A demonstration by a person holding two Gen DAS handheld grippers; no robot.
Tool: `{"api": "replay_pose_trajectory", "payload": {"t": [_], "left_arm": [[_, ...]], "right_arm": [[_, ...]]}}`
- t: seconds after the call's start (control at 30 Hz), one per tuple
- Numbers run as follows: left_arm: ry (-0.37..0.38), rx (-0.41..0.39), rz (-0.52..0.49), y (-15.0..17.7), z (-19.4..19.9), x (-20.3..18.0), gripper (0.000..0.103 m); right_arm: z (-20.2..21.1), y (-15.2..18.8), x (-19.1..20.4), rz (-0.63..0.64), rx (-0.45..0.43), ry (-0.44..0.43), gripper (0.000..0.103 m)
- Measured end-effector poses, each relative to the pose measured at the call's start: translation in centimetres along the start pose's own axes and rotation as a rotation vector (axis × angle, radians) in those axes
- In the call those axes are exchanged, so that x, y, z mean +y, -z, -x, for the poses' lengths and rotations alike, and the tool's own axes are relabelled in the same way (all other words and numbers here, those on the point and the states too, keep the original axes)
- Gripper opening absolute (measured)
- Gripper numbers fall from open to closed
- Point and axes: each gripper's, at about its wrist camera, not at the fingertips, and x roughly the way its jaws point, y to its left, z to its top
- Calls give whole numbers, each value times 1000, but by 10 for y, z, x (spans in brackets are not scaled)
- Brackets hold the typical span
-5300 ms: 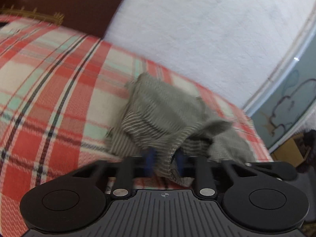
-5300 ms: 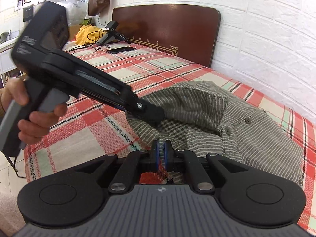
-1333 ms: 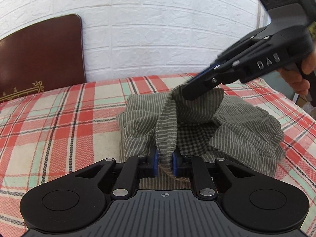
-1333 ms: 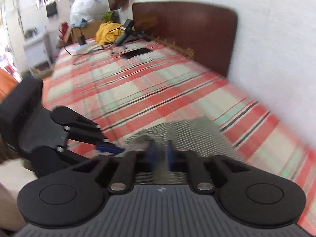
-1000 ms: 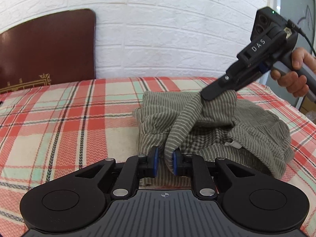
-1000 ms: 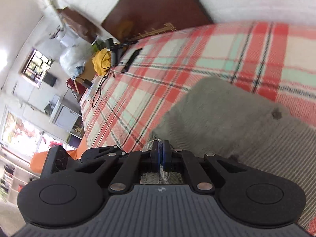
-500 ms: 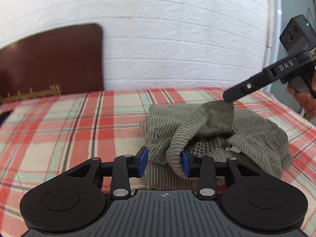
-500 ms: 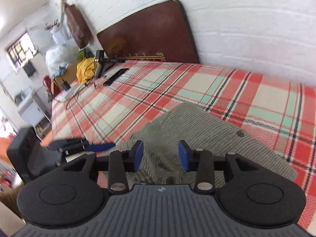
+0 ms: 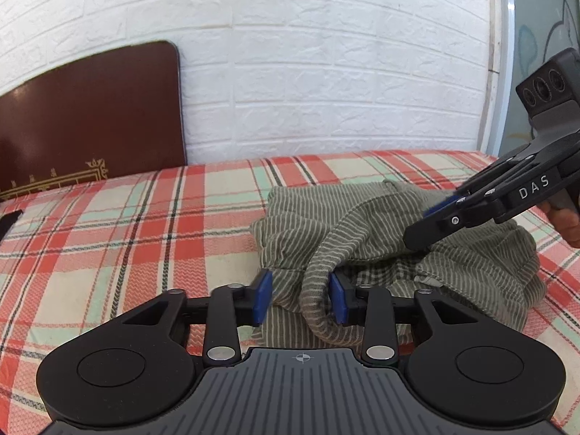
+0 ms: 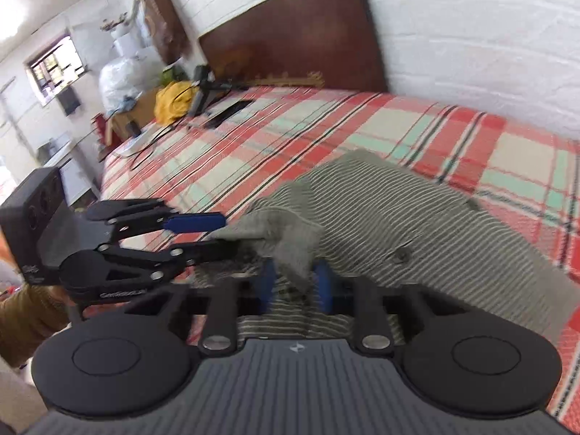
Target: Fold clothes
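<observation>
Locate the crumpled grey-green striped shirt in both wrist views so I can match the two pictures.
Left wrist view: the grey-green striped shirt lies centre-right on the red plaid bedspread, a fold between the open left gripper.
Right wrist view: the shirt fills the centre and right, a fold between the open right gripper.
Shared landmark: the dark brown headboard against the white brick wall.

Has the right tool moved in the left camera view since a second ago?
Yes. The right tool has dropped from above the striped shirt down onto it, judged against the plaid blanket, and its jaws now stand open.
</observation>
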Motion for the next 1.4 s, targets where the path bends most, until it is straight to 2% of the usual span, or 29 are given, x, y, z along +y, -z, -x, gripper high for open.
{"api": "replay_pose_trajectory", "payload": {"t": [0.03,0.17,0.23,0.33,0.43,0.47,0.57,0.6,0.63,0.67,0.73,0.77,0.9,1.0,1.07,1.13,1.2,1.23,1.3,1.37,1.4], "left_arm": [[-3,7,12,1,-3,3,13],[63,-2,122,5,-6,22,12],[81,-16,136,7,-5,26,12],[108,-9,129,14,-3,28,15],[111,7,114,20,0,30,20],[109,15,112,21,1,30,25],[104,15,126,20,6,34,30],[100,8,128,19,9,34,31],[95,-3,122,16,13,34,33],[93,-8,108,13,16,32,41],[85,-21,73,8,23,28,45],[76,-30,39,5,26,23,51],[54,-53,-108,-2,30,1,51],[63,-36,-167,-1,25,-11,51],[74,-25,-193,0,21,-16,51],[80,-17,-214,1,14,-20,51],[84,-8,-235,2,5,-23,51],[79,1,-248,3,0,-24,45],[45,28,-265,8,-14,-21,42],[28,71,-213,13,-23,-10,36],[27,76,-178,14,-21,-5,36]], "right_arm": [[-2,0,-1,-3,6,-14,3],[8,-6,-27,-185,-43,-142,2],[11,-6,-40,-276,-55,-195,2],[3,0,-60,-387,-25,-229,2],[-6,3,-71,-448,7,-230,2],[-8,4,-73,-460,16,-223,2],[-10,1,-70,-441,-8,-187,9],[-9,0,-69,-432,-18,-193,19],[-8,-2,-68,-422,-28,-197,23],[-8,-5,-67,-409,-34,-199,24],[-10,-10,-64,-389,-32,-206,24],[-11,-12,-63,-384,-26,-199,24],[-21,-17,-65,-372,15,-138,24],[-13,-19,-59,-322,-29,-51,30],[3,-19,-53,-282,-103,-28,30],[15,-17,-45,-254,-131,-73,30],[12,-14,-37,-228,-108,-87,30],[10,-12,-34,-215,-92,-90,30],[-4,-6,-34,-220,-33,-39,30],[-14,1,-39,-234,-1,49,30],[-11,4,-39,-240,-20,66,30]]}}
